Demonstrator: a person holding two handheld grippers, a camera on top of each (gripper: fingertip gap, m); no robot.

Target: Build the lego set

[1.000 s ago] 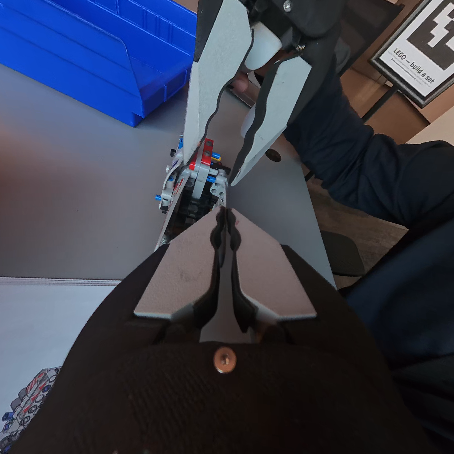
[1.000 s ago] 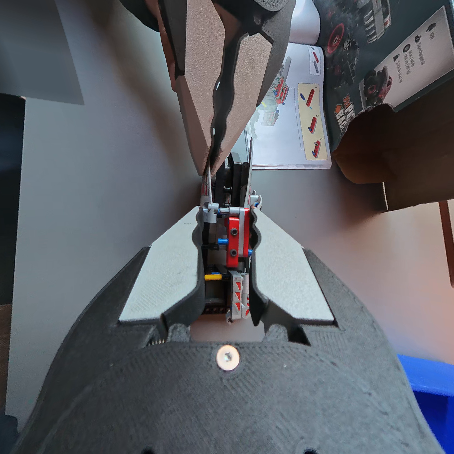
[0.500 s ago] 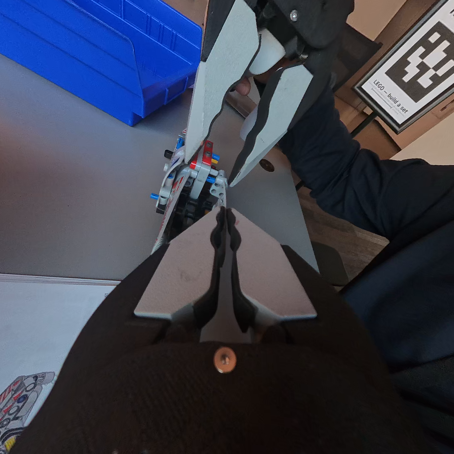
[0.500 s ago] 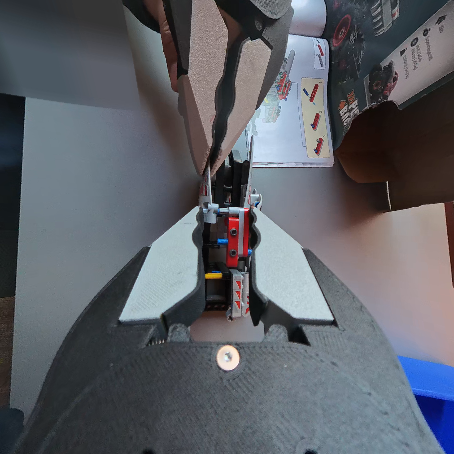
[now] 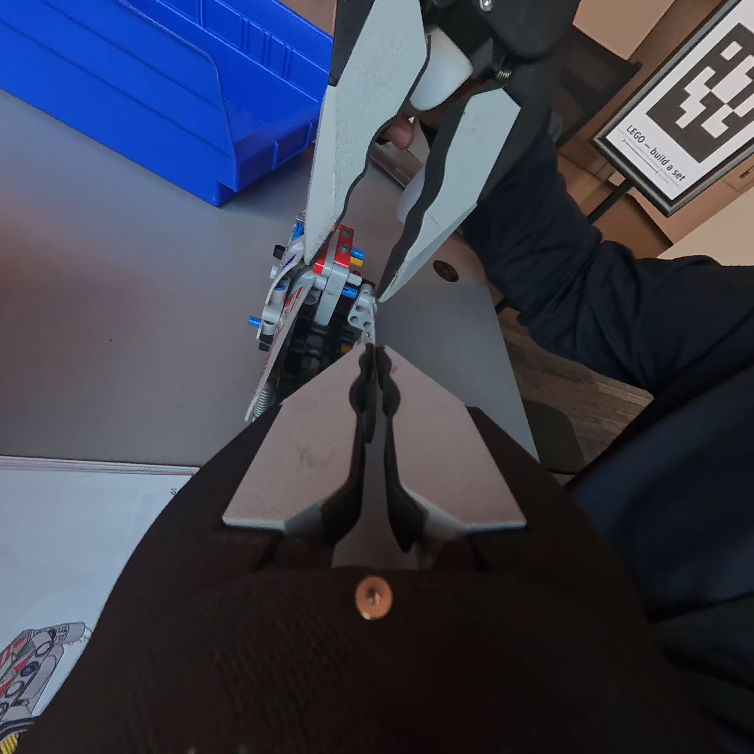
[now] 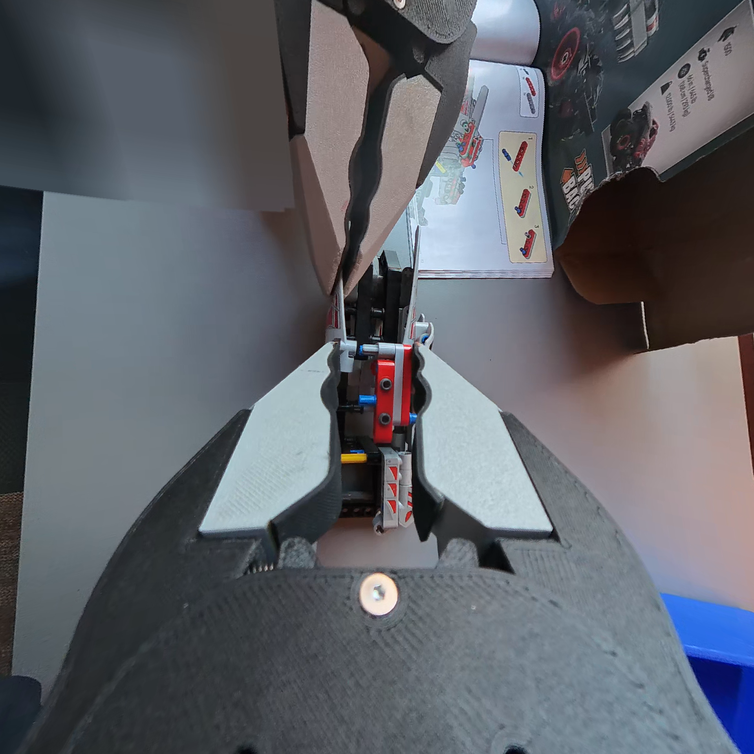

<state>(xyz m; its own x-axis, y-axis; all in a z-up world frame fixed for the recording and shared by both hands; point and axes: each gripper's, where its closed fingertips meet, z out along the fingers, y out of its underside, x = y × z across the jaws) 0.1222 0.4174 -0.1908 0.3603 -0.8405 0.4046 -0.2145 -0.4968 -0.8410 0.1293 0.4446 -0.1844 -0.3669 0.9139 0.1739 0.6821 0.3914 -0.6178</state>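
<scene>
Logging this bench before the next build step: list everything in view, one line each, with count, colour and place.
Lego model: one, grey, black and red with blue and yellow pins, held over the table between both grippers.
Table: one, grey, under everything.
Storage bin: one, blue, at the table's far side in the left wrist view.
Instruction booklet: one, white pages, open on the table beyond the model.
Set box: one, dark printed cardboard, torn open, beside the booklet.
Framed sign: one, black and white, on a stand off the table.
Left gripper: one, grey fingers, pinching the model's thin grey side panel.
Right gripper: one, grey fingers, clamped around the model.
Person's sleeve: one, dark navy, behind the right gripper.
</scene>
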